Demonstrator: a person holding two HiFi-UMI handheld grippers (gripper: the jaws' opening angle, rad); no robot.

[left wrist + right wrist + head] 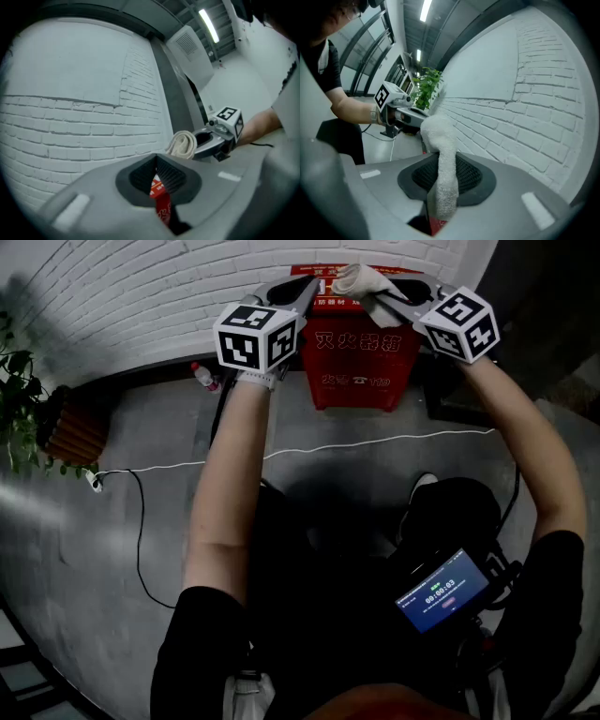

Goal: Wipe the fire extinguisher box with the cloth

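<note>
The red fire extinguisher box (361, 367) stands on the floor against the white brick wall (141, 296), at the top middle of the head view. My right gripper (380, 294) is over the box's top edge, shut on a folded white cloth (364, 279) that sticks up past its jaws. In the right gripper view the cloth (443, 159) runs between the pads. My left gripper (302, 292) hovers by the box's upper left corner, shut and holding nothing. A sliver of the red box (161, 201) shows below its jaws.
A potted plant (17, 395) in a wooden planter (73, 427) stands at the left wall. A small bottle (204, 378) lies left of the box. A white cable (375, 441) crosses the grey floor. A device with a lit screen (442, 592) hangs at my waist.
</note>
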